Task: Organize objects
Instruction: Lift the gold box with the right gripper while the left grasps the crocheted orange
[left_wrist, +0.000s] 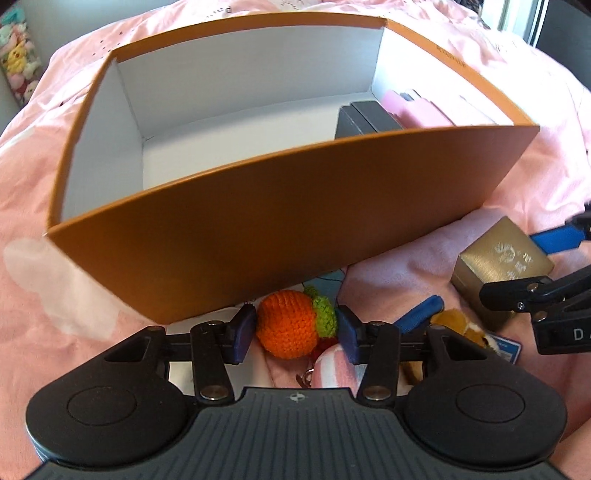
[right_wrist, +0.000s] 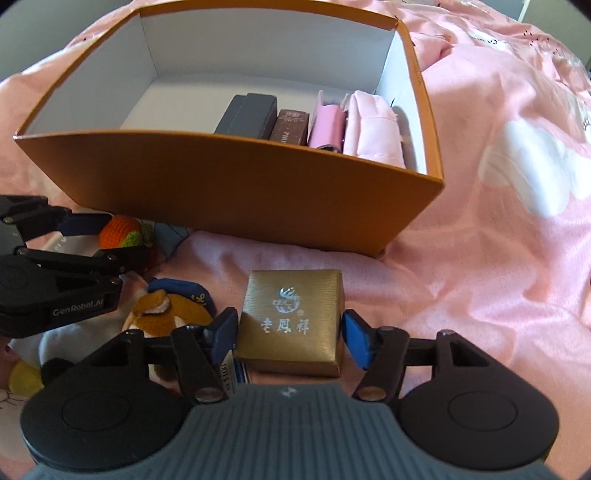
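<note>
While the orange cardboard box (right_wrist: 236, 192) sits open-topped on the pink bedding (right_wrist: 498, 258), each gripper stands over one loose item lying just outside its near wall. The right gripper (right_wrist: 288, 334) has its blue pads spread to either side of the gold jewellery box (right_wrist: 293, 321): the left pad looks to be at or against the box's side, while a sliver of bedding shows between the right pad and the box, so I judge this a bracket and not a pinch. The gold box is roughly square, its faces nearly in line with the pads, so no turn of the wrist seems needed before closing. The left gripper (left_wrist: 295, 330) likewise straddles the crocheted orange (left_wrist: 290, 326), fingers apart; whether they press the yarn I cannot tell, though the toy looks unsquashed.

Both items lie nearer than the orange box, so the coming move is up and over its near wall. That wall stands tall and close, the edge most likely to catch a low carry. Inside, the right end holds a dark grey case (right_wrist: 251, 114), a brown carton (right_wrist: 290, 125), a pink pouch (right_wrist: 327, 127) and pale pink folded cloth (right_wrist: 373, 125) in a row; the left half of the floor is bare. Beside the right gripper's left finger lie a plush toy (right_wrist: 166, 314) and a card, close enough to snag.
</note>
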